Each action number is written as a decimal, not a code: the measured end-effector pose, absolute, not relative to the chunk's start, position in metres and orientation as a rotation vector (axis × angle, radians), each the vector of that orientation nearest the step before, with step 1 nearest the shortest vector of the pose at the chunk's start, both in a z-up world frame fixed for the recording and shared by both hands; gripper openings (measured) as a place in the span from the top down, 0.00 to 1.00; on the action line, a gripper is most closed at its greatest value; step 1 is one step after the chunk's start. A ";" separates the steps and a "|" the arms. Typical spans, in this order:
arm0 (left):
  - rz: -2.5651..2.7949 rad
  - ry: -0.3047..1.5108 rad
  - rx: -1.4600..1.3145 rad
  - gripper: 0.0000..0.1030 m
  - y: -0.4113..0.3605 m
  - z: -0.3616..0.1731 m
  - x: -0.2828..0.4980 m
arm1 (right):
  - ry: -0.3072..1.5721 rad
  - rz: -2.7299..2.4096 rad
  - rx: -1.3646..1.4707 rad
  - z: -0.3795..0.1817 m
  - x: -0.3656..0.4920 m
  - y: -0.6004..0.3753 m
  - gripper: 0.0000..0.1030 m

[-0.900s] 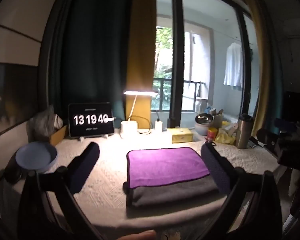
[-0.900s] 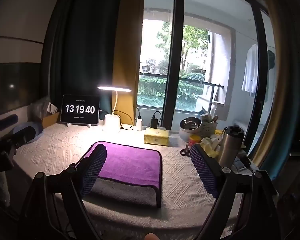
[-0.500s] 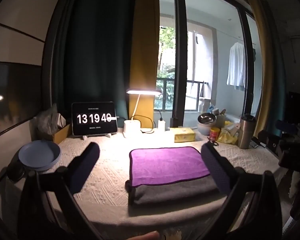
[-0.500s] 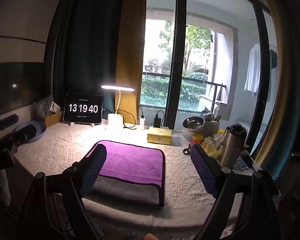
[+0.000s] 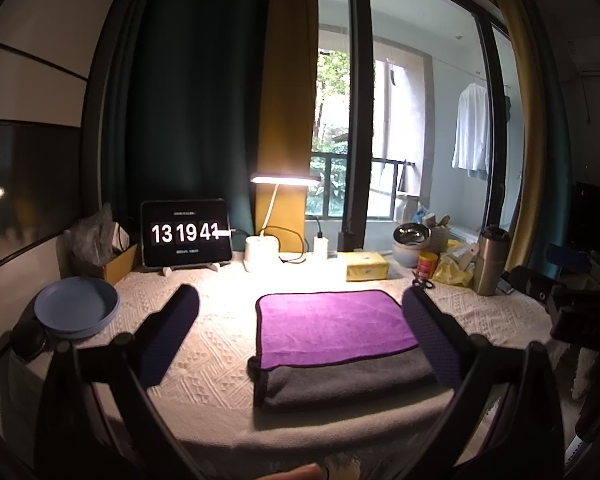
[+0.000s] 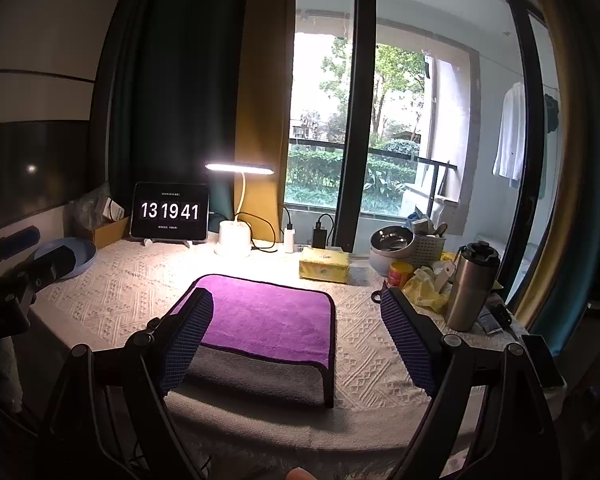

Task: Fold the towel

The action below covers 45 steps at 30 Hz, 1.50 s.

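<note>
We hold the left tongs (image 5: pixel 300 340) and the right tongs (image 6: pixel 296 344) above the near edge of the table (image 5: pixel 204 352), both spread wide and gripping nothing. The towel (image 5: pixel 332 328) lies flat between the left tongs' fingers (image 5: pixel 172 332), touched by neither tool; from the right view it sits nearer the inner finger (image 6: pixel 188 340), which overlaps its near left corner in the picture, though contact cannot be confirmed.

The towel is already doubled: a purple face lies on top, set back so that a grey band of the lower layer shows along the near edge. We judge that one fold is done and the hands are poised between folds. The next move calls for lowering each tool to a near corner of the towel, closing on both layers together, and carrying that edge over evenly so the dark hem lines up.

Taking the towel as landmark: the patterned white cloth (image 6: pixel 124 280) spreads under it in all directions. Behind it stand the lit lamp (image 5: pixel 262 254) and a yellow box (image 5: pixel 366 266); behind and to the left, the clock tablet (image 5: pixel 186 234); far left, a blue plate (image 5: pixel 76 312). To the right stand a steel flask (image 6: pixel 470 284) and a bowl (image 6: pixel 392 240) among clutter. Beyond all of these, curtains frame a window (image 6: pixel 400 120) onto a balcony.
</note>
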<state>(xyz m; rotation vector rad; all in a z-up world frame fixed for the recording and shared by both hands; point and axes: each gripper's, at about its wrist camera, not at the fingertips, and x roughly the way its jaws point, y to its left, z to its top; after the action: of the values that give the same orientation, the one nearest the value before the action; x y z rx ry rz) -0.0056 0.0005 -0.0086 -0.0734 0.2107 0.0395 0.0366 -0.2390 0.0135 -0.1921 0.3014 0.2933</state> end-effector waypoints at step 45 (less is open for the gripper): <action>0.040 0.213 -0.076 0.01 0.001 -0.008 -0.005 | 0.316 0.317 -0.181 0.009 0.042 -0.234 0.14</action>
<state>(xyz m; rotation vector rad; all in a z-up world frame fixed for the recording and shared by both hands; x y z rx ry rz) -0.0050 0.0005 -0.0083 -0.0762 0.2127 0.0402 0.0419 -0.2337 0.0091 -0.1813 0.3158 0.3170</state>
